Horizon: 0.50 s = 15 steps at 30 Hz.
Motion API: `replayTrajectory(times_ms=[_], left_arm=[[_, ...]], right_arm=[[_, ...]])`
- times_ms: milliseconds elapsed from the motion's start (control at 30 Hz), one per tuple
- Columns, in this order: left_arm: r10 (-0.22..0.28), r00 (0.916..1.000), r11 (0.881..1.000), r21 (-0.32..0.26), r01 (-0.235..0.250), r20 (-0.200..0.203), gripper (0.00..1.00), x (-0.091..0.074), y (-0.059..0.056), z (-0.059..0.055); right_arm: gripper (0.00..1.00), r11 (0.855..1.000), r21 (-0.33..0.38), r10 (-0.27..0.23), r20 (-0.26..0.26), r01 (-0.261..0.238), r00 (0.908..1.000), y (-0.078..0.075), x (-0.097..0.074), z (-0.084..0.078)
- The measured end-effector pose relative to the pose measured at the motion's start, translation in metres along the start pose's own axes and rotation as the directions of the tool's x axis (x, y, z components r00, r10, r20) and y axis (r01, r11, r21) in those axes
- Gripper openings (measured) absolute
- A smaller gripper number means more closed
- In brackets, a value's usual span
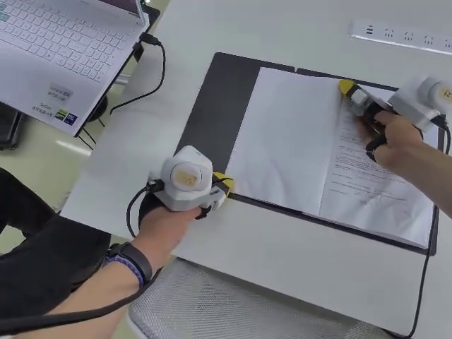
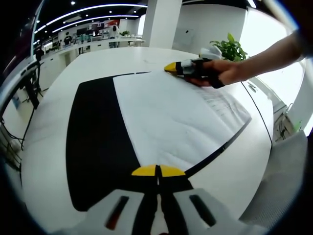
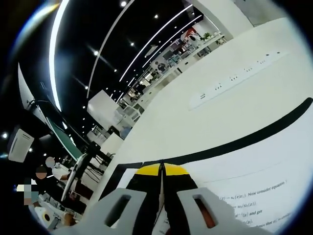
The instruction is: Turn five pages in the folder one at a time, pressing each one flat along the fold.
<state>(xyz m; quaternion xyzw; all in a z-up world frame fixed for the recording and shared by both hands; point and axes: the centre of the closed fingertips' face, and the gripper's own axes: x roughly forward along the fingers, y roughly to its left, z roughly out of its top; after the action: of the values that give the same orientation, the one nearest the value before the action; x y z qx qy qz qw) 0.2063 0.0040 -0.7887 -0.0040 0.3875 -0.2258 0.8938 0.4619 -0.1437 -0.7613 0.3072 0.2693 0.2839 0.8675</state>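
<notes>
Starting at your left, the laptop [image 1: 63, 49] is cut off at the edge of the head view, and its dark cable [image 1: 157, 67] loops across the white table [image 1: 282, 28]. Your left gripper [image 1: 222, 183] sits at the near left corner of the blank page [image 1: 282, 134], jaws pressed together tip to tip. Your left hand [image 1: 166, 215] and the gripper body hide the contact from above. In the left gripper view I cannot tell whether the paper's corner is caught between the tips or lies just beside them.

The folder [image 1: 215, 106] lies open and flat on the table, its black cover bare to the left of the blank page. The printed page [image 1: 374, 187] lies to the right, its text too small to read. Your right gripper [image 1: 347, 87] rests at the far end of the fold, jaws clenched with nothing visible between them. Your right hand [image 1: 392, 134] covers part of the print. A power strip [image 1: 402, 37] lies beyond, cut off at the right edge.
</notes>
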Motion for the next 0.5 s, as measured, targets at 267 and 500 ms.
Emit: replayTrajectory(times_ms=[267,500], left_arm=[[0.002,1.0,1.0,-0.002,-0.002,0.0,0.0,0.001,0.0,0.0],[-0.002,1.0,1.0,0.003,0.002,-0.001,0.0,0.001,0.0,0.0]], right_arm=[[0.0,0.999,-0.039,0.007,-0.02,-0.007,0.9998,-0.004,0.002,0.001],[0.0,0.993,-0.099,0.056,-0.085,-0.065,0.9948,0.018,-0.017,-0.019]])
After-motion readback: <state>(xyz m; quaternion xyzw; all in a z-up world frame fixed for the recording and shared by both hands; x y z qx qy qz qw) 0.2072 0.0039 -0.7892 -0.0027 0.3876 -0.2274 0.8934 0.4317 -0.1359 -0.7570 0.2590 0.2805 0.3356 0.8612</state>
